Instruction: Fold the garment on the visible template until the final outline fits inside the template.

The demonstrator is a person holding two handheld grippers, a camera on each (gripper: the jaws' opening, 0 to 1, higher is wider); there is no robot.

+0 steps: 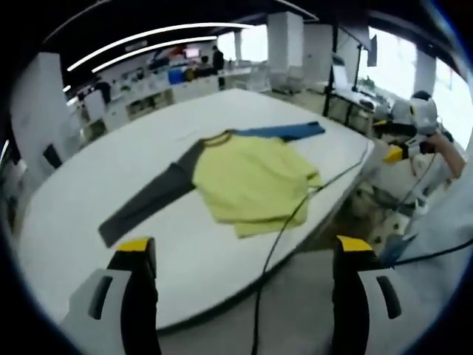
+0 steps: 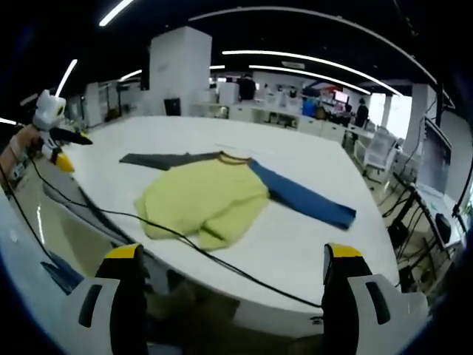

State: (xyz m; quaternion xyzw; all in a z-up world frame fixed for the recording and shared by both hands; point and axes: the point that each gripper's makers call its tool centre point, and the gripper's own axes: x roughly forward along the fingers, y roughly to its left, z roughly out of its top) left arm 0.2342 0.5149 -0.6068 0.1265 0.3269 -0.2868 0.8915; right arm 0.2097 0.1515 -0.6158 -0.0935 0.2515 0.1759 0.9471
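White worktop [image 1: 89,185], large with a rounded edge, sits in an open office hall with pillars and ceiling strip lights; yellow-green garment [image 1: 251,181] lies spread on it near the edge closest to the person, body somewhat rumpled; in the left gripper view its grey sleeve [image 1: 148,200] stretches toward the lower left and its blue sleeve [image 1: 284,132] toward the upper right; in the right gripper view the blue sleeve [image 2: 303,198] runs right, the grey sleeve [image 2: 162,159] left; a black cable [image 2: 185,244] trails across the worktop's near edge, just beside the garment's hem; left tongs [image 1: 244,255] spread wide, holding nothing, well short of the garment; right tongs [image 2: 233,262] likewise spread and empty, off the worktop's edge.
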